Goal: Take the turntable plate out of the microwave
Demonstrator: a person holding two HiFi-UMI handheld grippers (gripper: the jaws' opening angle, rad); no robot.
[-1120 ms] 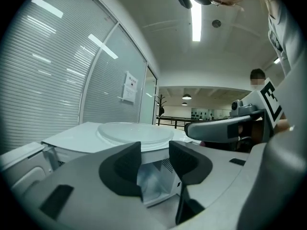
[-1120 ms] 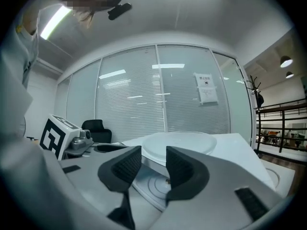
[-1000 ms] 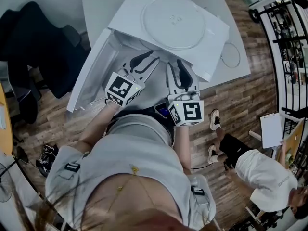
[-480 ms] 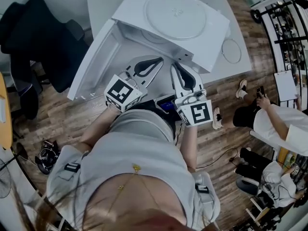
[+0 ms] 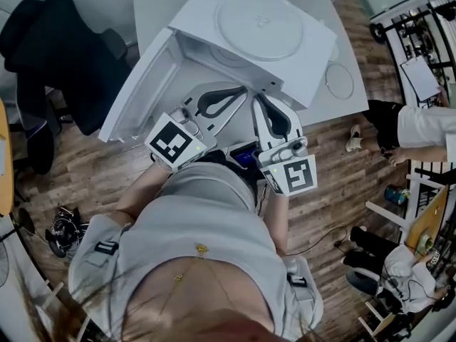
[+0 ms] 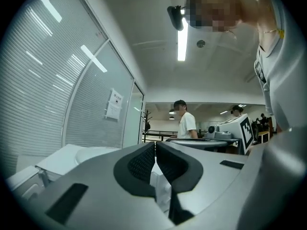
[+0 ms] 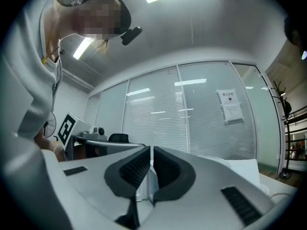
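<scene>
The head view looks steeply down from above the person (image 5: 199, 248), with the microwave (image 5: 308, 68) at top centre. Both gripper views look level, close along their jaws, sharing the microwave low in frame.

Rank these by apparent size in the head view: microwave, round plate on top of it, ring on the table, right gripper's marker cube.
1. microwave
2. round plate
3. marker cube, though it is nearer the camera
4. ring, only slightly smaller-looking
</scene>
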